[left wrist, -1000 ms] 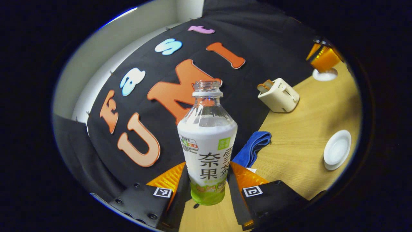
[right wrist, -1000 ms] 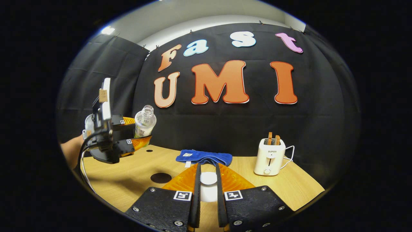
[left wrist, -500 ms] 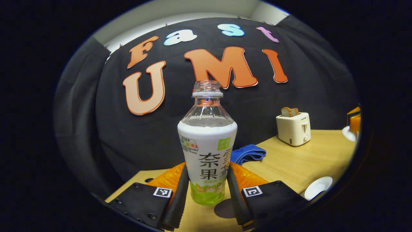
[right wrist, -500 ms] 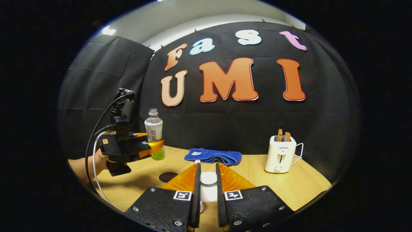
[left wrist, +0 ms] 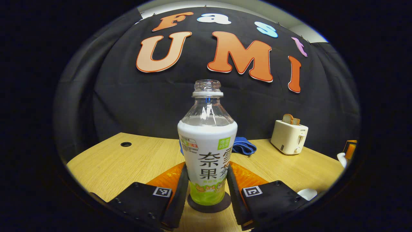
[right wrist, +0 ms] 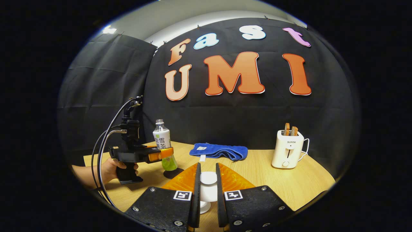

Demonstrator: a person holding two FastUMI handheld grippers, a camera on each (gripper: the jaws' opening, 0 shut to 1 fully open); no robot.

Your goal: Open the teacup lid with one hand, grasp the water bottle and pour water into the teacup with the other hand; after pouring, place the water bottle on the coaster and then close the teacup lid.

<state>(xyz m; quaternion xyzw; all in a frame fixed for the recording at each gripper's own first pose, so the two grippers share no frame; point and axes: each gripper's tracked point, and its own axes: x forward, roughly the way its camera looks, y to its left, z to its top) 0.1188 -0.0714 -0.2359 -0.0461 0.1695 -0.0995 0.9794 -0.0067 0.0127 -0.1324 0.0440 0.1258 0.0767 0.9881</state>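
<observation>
Left gripper view: left gripper (left wrist: pixel 207 193) is clamped on the water bottle (left wrist: pixel 207 151), upright over the coaster (left wrist: pixel 209 206) (contact uncertain). Right gripper (right wrist: pixel 207 193) pinches the teacup lid (right wrist: pixel 208 178). Releasing while the uncapped bottle is tilted or off-centre could tip it and spill.

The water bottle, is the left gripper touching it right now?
Touching. In the left gripper view, both fingers of the left gripper press the water bottle on opposite sides, no gap showing.
</observation>
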